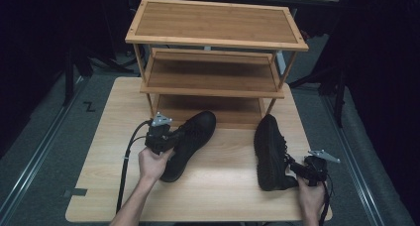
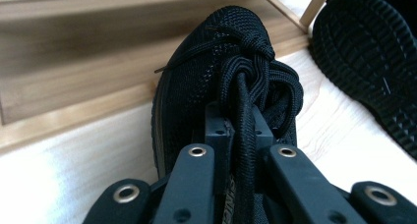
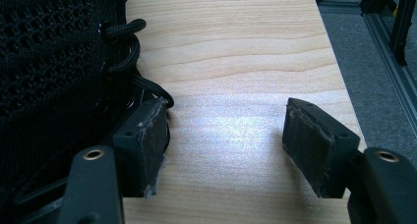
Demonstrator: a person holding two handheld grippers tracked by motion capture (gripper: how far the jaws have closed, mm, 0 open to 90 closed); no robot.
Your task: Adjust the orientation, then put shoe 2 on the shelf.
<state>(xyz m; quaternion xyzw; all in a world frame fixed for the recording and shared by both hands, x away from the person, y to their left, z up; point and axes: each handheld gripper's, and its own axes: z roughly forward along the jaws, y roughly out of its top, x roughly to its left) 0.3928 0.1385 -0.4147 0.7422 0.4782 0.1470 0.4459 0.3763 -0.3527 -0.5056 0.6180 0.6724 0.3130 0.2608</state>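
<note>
Two black mesh lace-up shoes lie on the pale wooden table point(image 1: 218, 186), in front of a three-tier bamboo shoe rack point(image 1: 213, 42) that stands at the far edge. The left shoe point(image 1: 190, 141) sits upright near the table's middle, its toe pointing at the rack's bottom shelf. The left gripper point(image 2: 242, 128) is clenched on that shoe's laces and tongue, jaws pinched tight around the black cord. The right shoe point(image 1: 270, 151) lies tipped on its side toward the right edge, its sole facing the left shoe. The right gripper point(image 3: 223, 140) is released, jaws spread wide above bare wood near the table's front right corner, one pad point(image 3: 150, 140) just touching the side of the right shoe by its eyelets.

The step in hand looks like lifting the left shoe toward the rack. Next, it probably calls for raising the shoe clear of the table and carrying it forward onto a shelf, while the right gripper closes on its own shoe.
</note>
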